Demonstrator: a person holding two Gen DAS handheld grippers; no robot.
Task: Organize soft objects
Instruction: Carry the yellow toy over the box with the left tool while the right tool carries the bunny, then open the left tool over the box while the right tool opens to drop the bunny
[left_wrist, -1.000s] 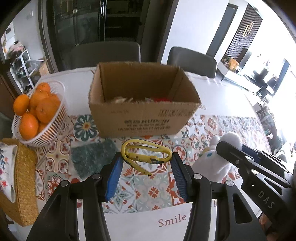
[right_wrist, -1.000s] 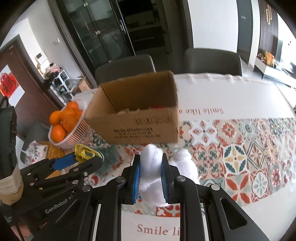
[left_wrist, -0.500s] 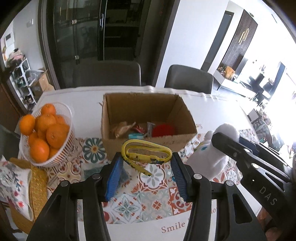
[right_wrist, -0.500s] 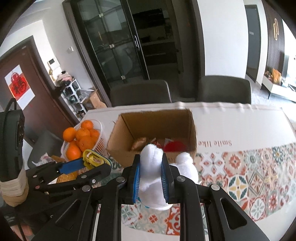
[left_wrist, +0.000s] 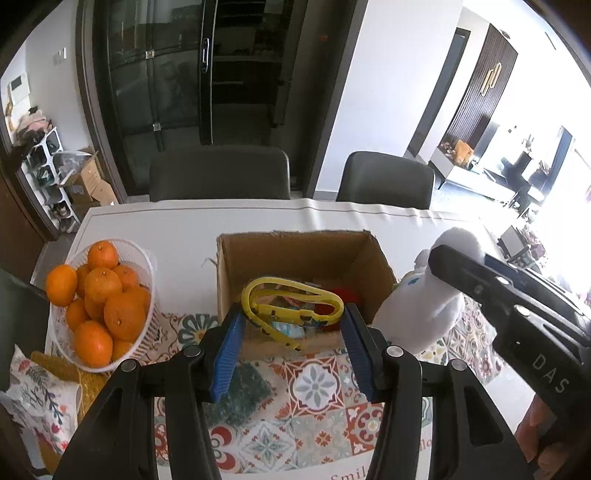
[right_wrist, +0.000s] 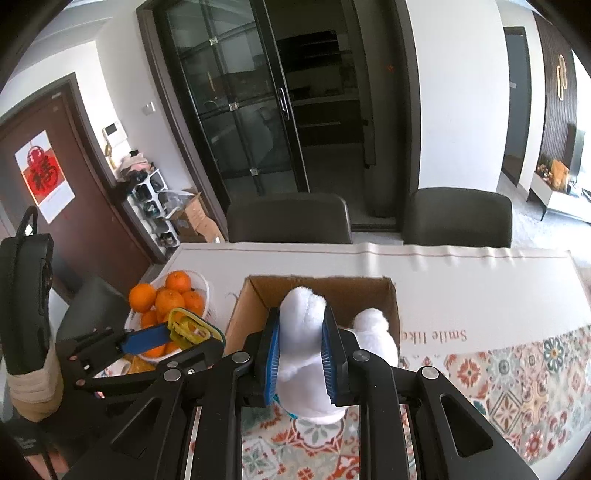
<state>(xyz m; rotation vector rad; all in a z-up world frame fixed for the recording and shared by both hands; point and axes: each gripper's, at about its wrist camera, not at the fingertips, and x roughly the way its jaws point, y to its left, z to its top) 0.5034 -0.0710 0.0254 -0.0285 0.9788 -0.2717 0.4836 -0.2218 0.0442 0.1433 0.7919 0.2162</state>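
Bench (left_wrist: 258, 221) runs across the room, covered by a white cloth along the far side and a patterned tile-print runner (left_wrist: 317, 387) on the near side, with "Smile like" lettering at the border in the right wrist view. Two dark chairs (right_wrist: 288, 218) stand at the far edge. Behind them, a black glass-door cabinet (right_wrist: 251, 122); to the left a brown door with a red paper ornament (right_wrist: 40, 173) and a white shoe rack (right_wrist: 155, 210).

Open cardboard box (left_wrist: 306, 266) sits mid-bench, small packets and something red inside. White basket of oranges (left_wrist: 99, 302) stands just left of it. A dark green cloth (left_wrist: 243, 395) lies flat on the runner in front of the box.

Left gripper (left_wrist: 291, 332): jaws part-spread, pinching a yellow strap loop (left_wrist: 291, 302) across its width, held above the near edge of the box.

Right gripper (right_wrist: 299, 354): jaws pressed onto a white plush toy (right_wrist: 303, 332), squeezing one upright ear or limb; the toy's body hangs below, held in the air just at the box's near right side. In the left wrist view the toy (left_wrist: 421, 314) overlaps the box's right corner.
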